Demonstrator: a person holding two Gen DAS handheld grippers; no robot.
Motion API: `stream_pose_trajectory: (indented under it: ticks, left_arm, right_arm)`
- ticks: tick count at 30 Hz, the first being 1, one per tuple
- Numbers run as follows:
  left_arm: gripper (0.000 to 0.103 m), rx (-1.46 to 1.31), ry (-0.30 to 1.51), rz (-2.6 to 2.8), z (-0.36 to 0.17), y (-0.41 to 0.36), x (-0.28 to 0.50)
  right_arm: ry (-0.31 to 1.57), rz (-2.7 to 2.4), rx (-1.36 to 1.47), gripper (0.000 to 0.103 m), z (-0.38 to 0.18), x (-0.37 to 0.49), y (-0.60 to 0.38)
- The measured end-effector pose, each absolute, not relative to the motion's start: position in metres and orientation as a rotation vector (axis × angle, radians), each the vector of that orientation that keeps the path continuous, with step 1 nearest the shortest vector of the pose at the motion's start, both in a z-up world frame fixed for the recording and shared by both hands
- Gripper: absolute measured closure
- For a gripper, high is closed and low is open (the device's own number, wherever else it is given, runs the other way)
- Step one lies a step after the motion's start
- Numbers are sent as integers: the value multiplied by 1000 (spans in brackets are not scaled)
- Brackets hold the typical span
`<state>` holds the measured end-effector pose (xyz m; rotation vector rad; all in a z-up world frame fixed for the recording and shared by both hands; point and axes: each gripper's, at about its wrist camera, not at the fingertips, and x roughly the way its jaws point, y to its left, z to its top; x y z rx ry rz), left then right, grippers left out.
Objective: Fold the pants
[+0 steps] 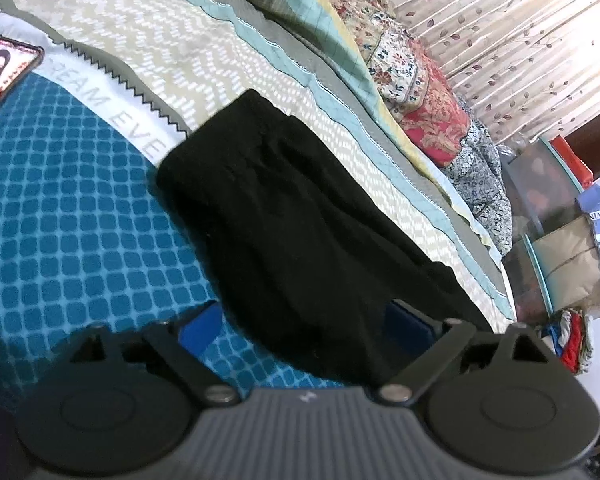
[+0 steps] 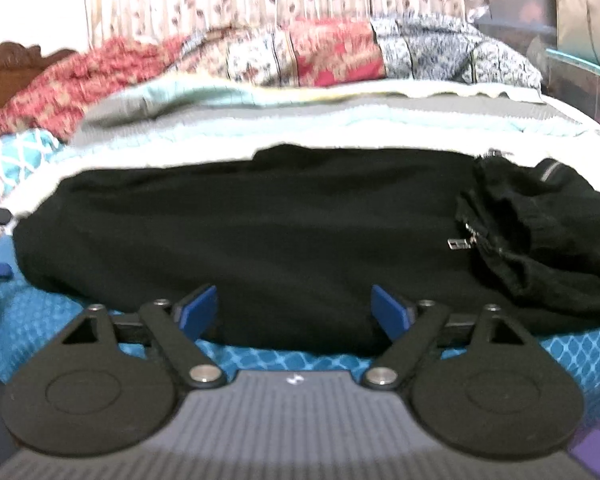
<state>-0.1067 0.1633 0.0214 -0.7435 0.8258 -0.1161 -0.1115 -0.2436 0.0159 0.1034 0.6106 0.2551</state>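
Black pants (image 1: 284, 216) lie folded in a long strip on the bed, partly on a teal checked cover (image 1: 60, 208) and partly on a cream zigzag blanket (image 1: 148, 48). My left gripper (image 1: 300, 320) is open, its blue pads (image 1: 198, 326) apart, with the near end of the pants between them. In the right wrist view the pants (image 2: 260, 240) lie crosswise, the waistband with a zipper (image 2: 466, 238) bunched at the right. My right gripper (image 2: 294, 312) is open at the pants' near edge, pads (image 2: 198, 308) on either side of the cloth.
A phone (image 1: 4, 68) lies on the cover at far left. Bunched patchwork quilts (image 1: 416, 92) and a leaf-print curtain (image 1: 512, 36) lie behind the bed. Storage boxes and bags (image 1: 564, 248) stand beyond the bed's right edge. A carved wooden headboard (image 2: 8, 64) is at left.
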Motion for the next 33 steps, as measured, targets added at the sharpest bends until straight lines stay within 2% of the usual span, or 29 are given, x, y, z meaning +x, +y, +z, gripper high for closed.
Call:
stream_pose_trajectory:
  ticks: [4, 6, 12, 16, 17, 18, 19, 20, 21, 23, 25, 29, 30, 33]
  left_arm:
    - [6, -763, 811, -84, 22, 174, -100]
    - [3, -774, 795, -54, 22, 185, -95]
    - [2, -903, 799, -41, 8, 208, -87]
    - [1, -889, 813, -74, -4, 198, -70]
    - [6, -874, 807, -71, -6, 195, -65]
    - [16, -856, 797, -69, -8, 192, -59]
    - [45, -841, 799, -64, -10, 190, -54]
    - [67, -831, 816, -37, -14, 190, -48]
    - [72, -851, 836, -29, -19, 191, -44]
    - [77, -904, 824, -41, -17, 195, -42]
    - [78, -834, 808, -55, -6, 185, -42]
    - [79, -536, 736, -151, 34, 129, -46]
    - [79, -448, 713, -174, 43, 112, -48]
    - [79, -332, 671, -289, 62, 75, -51]
  right_arm:
    - [602, 343, 88, 51, 23, -107, -224]
    - [601, 411, 72, 58, 28, -99, -208]
    - [615, 611, 82, 70, 42, -61, -150]
    - [650, 713, 171, 72, 43, -32, -106]
    - [677, 736, 199, 72, 39, -21, -92]
    - [722, 755, 216, 72, 32, -9, -79]
    - [804, 777, 226, 72, 20, 4, -65]
    - [912, 782, 230, 72, 3, 15, -50]
    - [975, 757, 243, 75, -13, 22, -42]
    - [962, 752, 316, 77, -16, 28, -42]
    - [989, 749, 358, 77, -14, 30, -45]
    - [984, 755, 466, 76, -11, 27, -61]
    - [968, 746, 504, 73, -9, 24, -69]
    - [897, 687, 575, 73, 3, 9, -106]
